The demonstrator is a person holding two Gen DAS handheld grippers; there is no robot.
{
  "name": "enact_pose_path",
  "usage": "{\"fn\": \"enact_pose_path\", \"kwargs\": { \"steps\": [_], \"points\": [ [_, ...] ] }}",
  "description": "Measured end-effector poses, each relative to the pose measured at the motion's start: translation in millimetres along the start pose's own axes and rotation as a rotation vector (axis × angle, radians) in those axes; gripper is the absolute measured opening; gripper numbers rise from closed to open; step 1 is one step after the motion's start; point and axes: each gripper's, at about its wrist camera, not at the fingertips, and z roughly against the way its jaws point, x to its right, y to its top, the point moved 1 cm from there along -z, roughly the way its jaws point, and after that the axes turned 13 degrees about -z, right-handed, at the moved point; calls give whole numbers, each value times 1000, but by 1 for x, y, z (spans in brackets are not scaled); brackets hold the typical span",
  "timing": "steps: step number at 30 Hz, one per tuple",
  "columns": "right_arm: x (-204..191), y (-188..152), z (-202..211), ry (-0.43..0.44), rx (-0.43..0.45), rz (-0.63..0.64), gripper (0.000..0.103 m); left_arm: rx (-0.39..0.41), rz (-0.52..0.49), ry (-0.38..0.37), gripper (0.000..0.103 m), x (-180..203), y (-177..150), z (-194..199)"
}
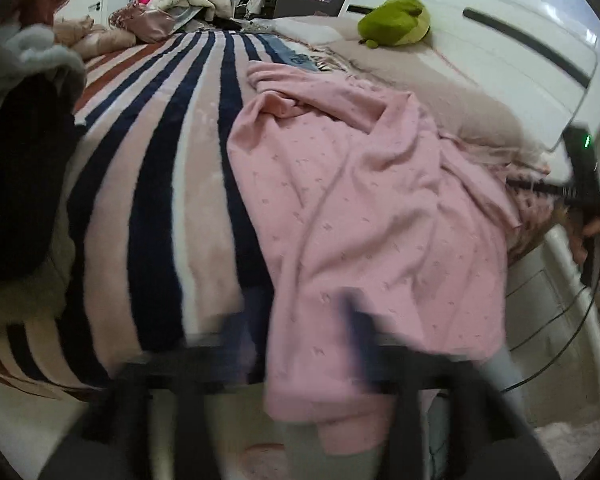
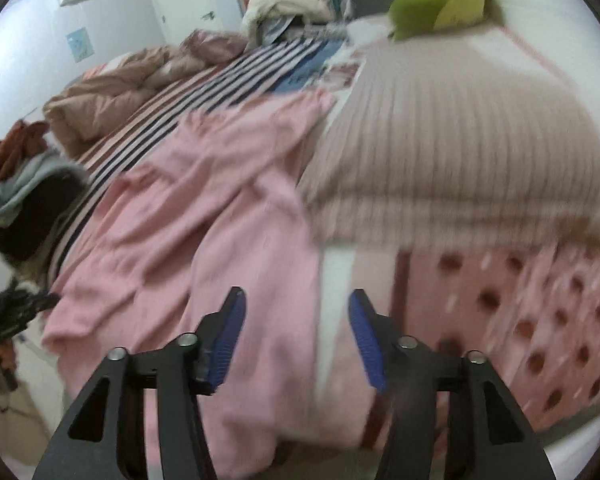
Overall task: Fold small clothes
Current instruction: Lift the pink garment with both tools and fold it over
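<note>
So the thing to fold here is a pink garment [image 1: 364, 200], a soft knit with a tiny repeating print, lying rumpled across the striped blanket [image 1: 148, 184] with its lower end hanging off the bed edge. It looks light and floppy, zero stiffness, so it'll sag and bunch the second you lift it anywhere but a hem or corner. I'd go for the two bottom corners of the hanging part, pinching through a doubled edge so it doesn't slide out of the pads.

The right gripper [image 2: 296, 336] has its jaws spread wide with the blue pads clear of everything. Nothing is pinched. The pink cloth lies right in front of and below its fingers, filling the gap and running off up and to the left of it, with the ribbed beige pillow [image 2: 460, 160] just beyond on its right.

The left gripper [image 1: 300, 328] is a smeary blur in its own camera, but its jaws look apart to me, and I honestly can't tell if the right-hand finger brushes the fabric. The hanging hem sits just ahead of that finger and slightly right of centre, and the rest of the garment stretches away straight ahead toward the green plush toy [image 1: 396, 20].
</note>
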Motion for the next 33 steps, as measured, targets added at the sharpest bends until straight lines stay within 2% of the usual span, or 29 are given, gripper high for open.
{"fn": "enact_pose_path", "kwargs": {
  "steps": [2,5,8,11,13,14,17,18,19,20,22,23,26,28,31,33],
  "points": [
    [4,-18,-1,83,-67,-23,61,13,52,-95,67,-4,-9,3],
    [10,-53,-5,141,-152,-32,68,-12,106,-154,68,-6,-22,-4],
    [17,-84,-19,200,-248,-57,69,-20,143,-206,68,-4,-29,-14],
    [18,-102,-34,304,-278,-116,69,16,201,-286,68,-4,-26,-26],
    [15,-105,-41,382,-273,-148,69,22,207,-289,68,0,-22,-31],
    [12,-104,-44,418,-262,-162,65,22,206,-291,68,2,-20,-34],
    [1,-104,-48,485,-238,-176,36,13,216,-298,67,10,-18,-40],
    [-5,-104,-48,495,-235,-164,27,14,217,-310,53,13,-18,-40],
    [-9,-103,-48,500,-230,-152,20,18,221,-329,34,15,-18,-41],
    [-12,-105,-46,509,-220,-145,8,29,229,-349,31,19,-17,-40],
    [-17,-101,-41,541,-191,-147,4,43,212,-310,13,21,-17,-33],
    [-18,-100,-37,558,-174,-151,3,60,205,-286,13,22,-14,-27],
    [-17,-94,-12,619,-93,-166,2,123,209,-302,12,22,-9,-9],
    [-21,-91,4,627,-54,-155,2,147,187,-275,12,25,-6,4],
    [-23,-90,19,576,-37,-115,2,136,163,-215,12,24,-5,14],
    [-24,-93,12,426,-76,-83,5,93,158,-185,14,20,-8,8]
  ]
}}
